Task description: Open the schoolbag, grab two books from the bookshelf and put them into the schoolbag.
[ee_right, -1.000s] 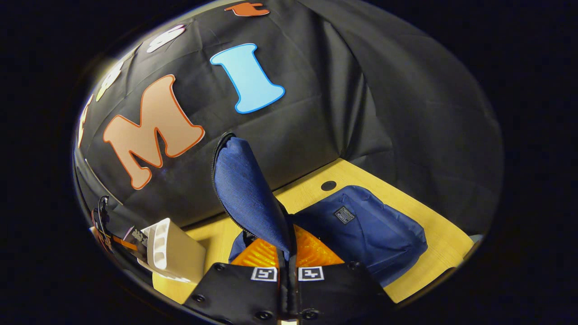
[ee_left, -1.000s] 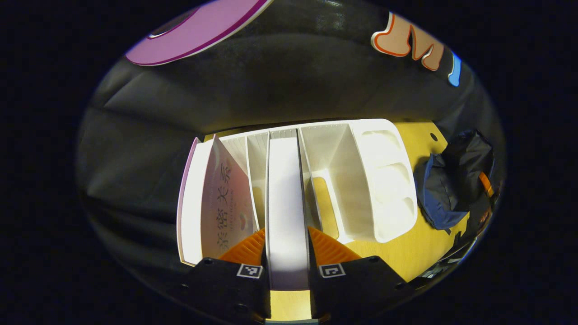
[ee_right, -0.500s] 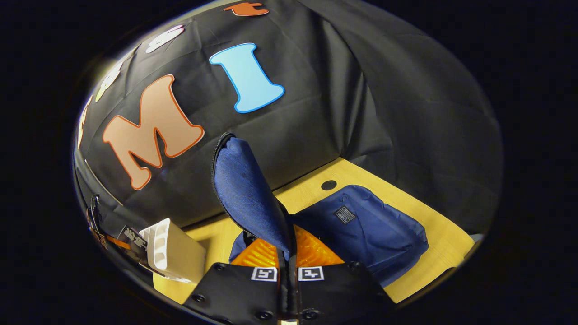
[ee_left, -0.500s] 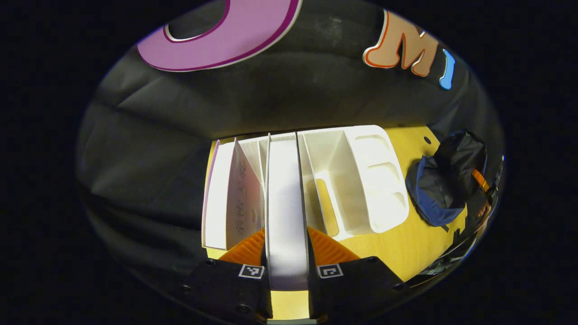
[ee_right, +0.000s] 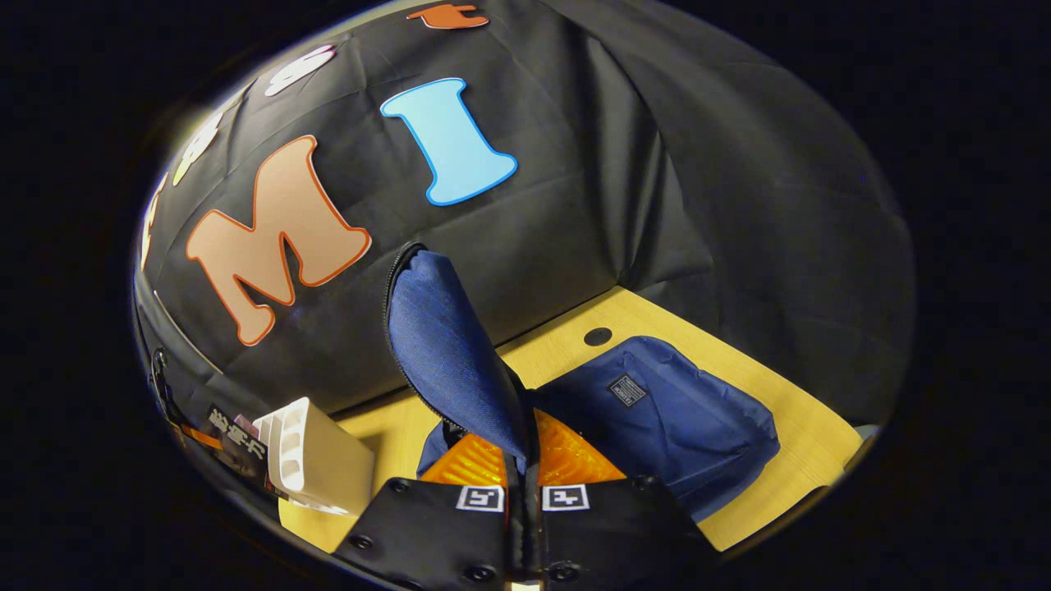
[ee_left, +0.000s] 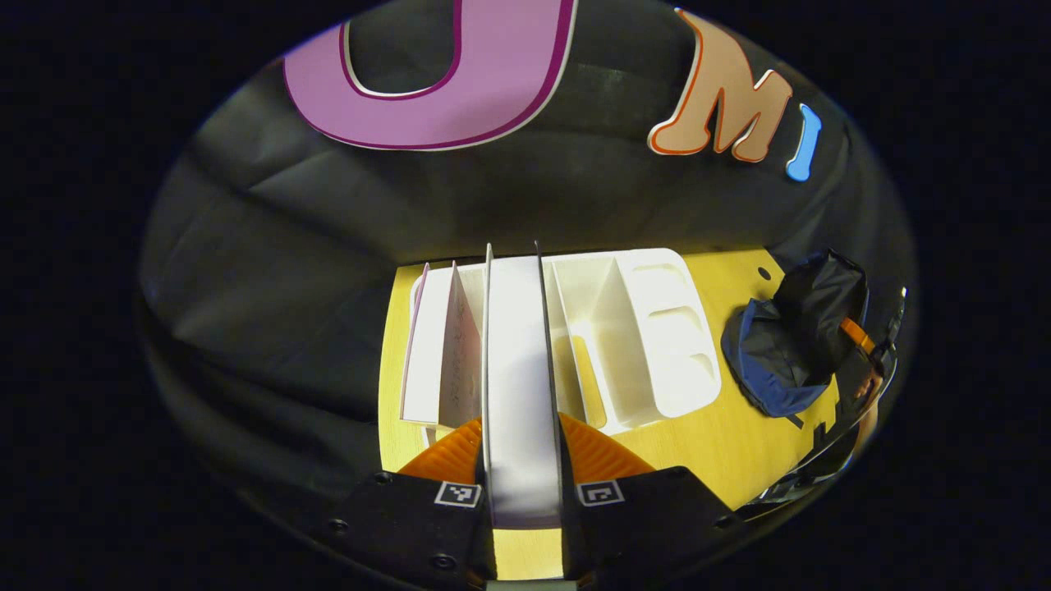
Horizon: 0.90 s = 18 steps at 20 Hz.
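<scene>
Left gripper [ee_left: 520,460] fingers pinch a white book [ee_left: 517,386], page edges up, long axis pointing straight away over the white bookshelf [ee_left: 657,345]. Right gripper [ee_right: 523,484] fingers pinch the schoolbag [ee_right: 665,419] flap [ee_right: 447,353], raised upright above the worktop [ee_right: 788,460].

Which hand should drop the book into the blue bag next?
The left gripper, probably: its jaws already clamp the white-edged book over the white plastic bookshelf. The right gripper is busy pinching up the navy fabric schoolbag's flap, keeping the bag open.
</scene>
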{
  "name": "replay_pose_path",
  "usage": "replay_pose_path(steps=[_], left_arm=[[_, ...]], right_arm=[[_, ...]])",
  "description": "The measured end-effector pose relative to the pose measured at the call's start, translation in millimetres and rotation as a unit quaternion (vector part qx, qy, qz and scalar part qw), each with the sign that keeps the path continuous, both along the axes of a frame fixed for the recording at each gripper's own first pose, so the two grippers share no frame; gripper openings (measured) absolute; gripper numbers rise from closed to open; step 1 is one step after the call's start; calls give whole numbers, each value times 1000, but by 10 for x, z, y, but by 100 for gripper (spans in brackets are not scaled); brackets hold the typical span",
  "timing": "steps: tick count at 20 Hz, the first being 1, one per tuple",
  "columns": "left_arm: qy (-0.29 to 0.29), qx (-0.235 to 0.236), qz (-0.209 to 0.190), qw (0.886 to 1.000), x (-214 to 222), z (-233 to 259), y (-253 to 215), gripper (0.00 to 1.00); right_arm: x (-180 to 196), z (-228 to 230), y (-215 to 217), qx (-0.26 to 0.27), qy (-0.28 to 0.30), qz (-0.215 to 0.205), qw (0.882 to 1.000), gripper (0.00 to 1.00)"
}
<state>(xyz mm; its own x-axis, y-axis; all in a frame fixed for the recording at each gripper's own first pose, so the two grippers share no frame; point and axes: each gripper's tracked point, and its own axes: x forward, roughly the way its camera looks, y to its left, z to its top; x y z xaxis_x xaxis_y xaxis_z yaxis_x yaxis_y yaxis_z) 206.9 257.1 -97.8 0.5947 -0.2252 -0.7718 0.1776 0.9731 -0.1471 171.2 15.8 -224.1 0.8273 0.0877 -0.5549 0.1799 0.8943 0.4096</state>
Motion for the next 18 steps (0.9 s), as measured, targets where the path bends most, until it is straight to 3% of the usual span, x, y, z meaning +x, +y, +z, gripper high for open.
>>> replay_pose_path(steps=[7, 13, 18], left_arm=[[-32, -51, 39, 997, -218, 252, -21, 28], [-60, -53, 82, 993, -430, 441, 138, 28], [-85, -110, 118, 983, -745, 689, 103, 28]], right_arm=[[0, -1, -3, 1, 0, 4, 1000, 3], [-3, 4, 5, 9, -2, 6, 1000, 3], [3, 16, 2, 15, -3, 5, 1000, 5]])
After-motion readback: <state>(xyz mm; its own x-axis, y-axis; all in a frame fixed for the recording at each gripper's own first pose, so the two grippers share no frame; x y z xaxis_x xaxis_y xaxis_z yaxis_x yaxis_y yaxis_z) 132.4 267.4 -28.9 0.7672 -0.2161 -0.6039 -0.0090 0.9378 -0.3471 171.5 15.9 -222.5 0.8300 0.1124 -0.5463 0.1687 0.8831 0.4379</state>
